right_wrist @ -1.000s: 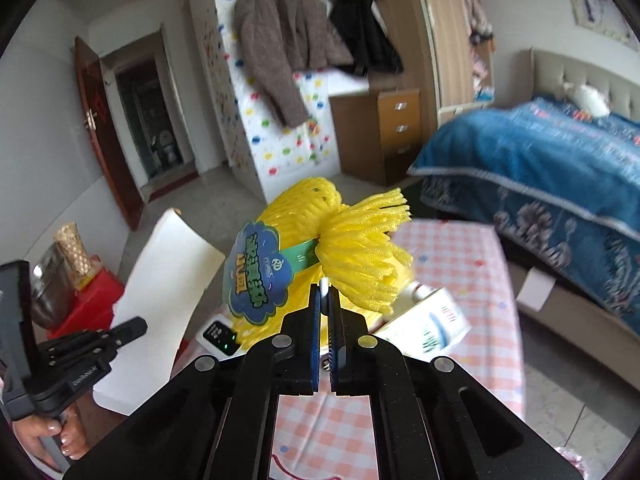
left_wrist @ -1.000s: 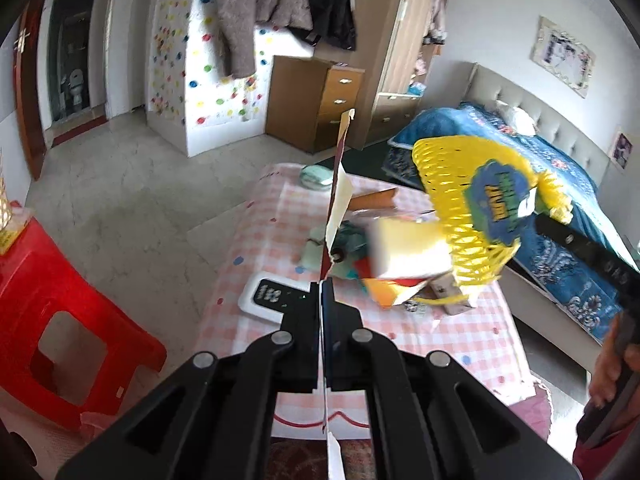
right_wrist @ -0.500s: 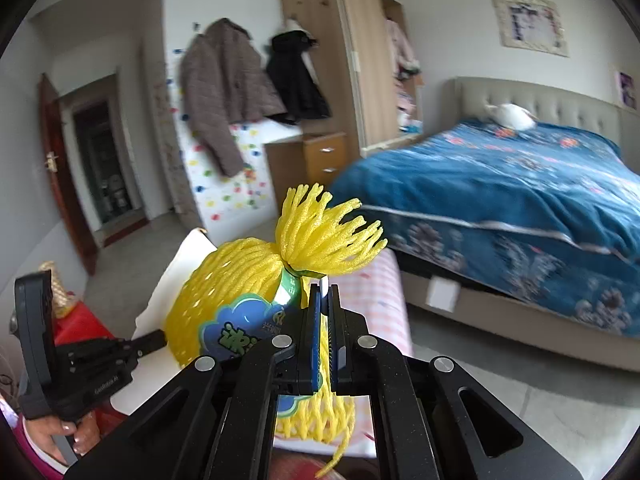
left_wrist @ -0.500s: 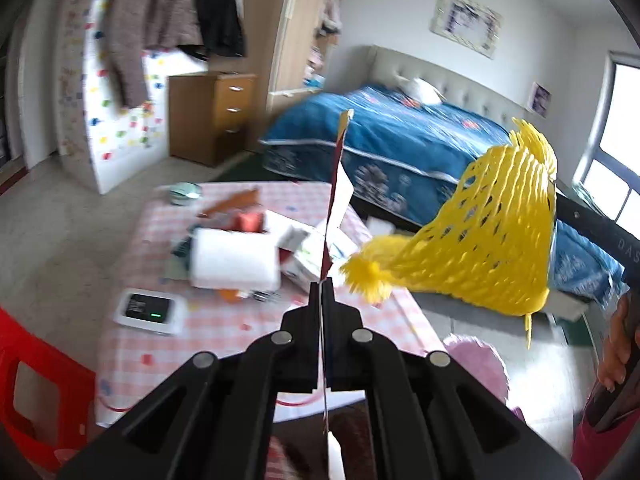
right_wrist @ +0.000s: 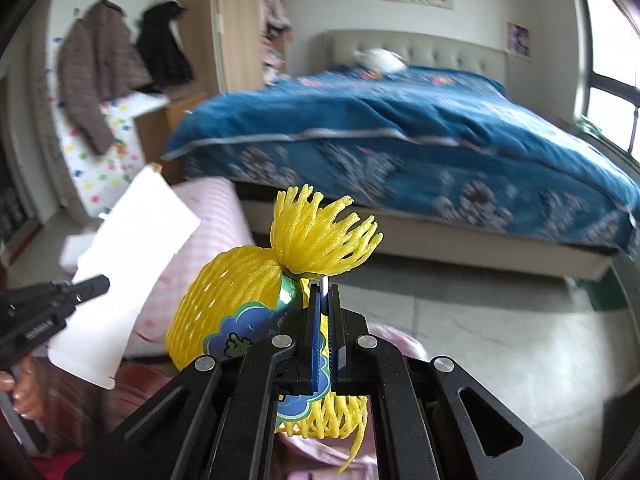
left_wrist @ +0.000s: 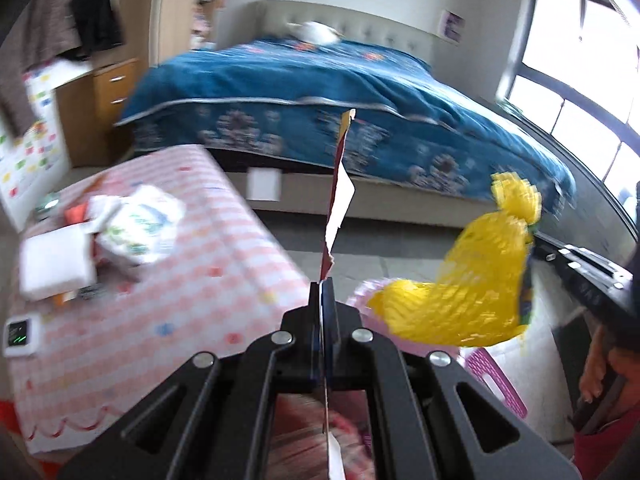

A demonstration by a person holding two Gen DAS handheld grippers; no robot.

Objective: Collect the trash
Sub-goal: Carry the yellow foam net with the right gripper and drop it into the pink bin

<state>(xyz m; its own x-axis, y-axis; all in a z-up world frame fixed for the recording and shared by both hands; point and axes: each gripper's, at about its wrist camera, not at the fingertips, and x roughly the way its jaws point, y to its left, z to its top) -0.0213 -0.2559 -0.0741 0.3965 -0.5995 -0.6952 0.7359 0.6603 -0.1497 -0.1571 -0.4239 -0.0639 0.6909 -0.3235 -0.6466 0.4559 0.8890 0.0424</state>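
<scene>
Yellow foam net (right_wrist: 236,292) with blue-green label pinched in right gripper (right_wrist: 325,304), jaws clamped on the net's neck just below its frilled top. Net held in the air, beside the table edge. Flat paper wrapper (left_wrist: 338,200), white face with red edge, pinched edge-on in left gripper (left_wrist: 323,300), jaws pressed together on it, wrapper standing upright above the fingertips. Both grippers held raised, pointing toward the blue bed (right_wrist: 400,128).

Left view only: pink checked table (left_wrist: 200,280) with tissue pack (left_wrist: 140,228), white block (left_wrist: 56,264), small white device (left_wrist: 20,330); pink basket (left_wrist: 492,380) below the net. Right view only: wrapper's broad white face (right_wrist: 128,264), coats (right_wrist: 96,76) on the wall, wardrobe. Heavy motion blur.
</scene>
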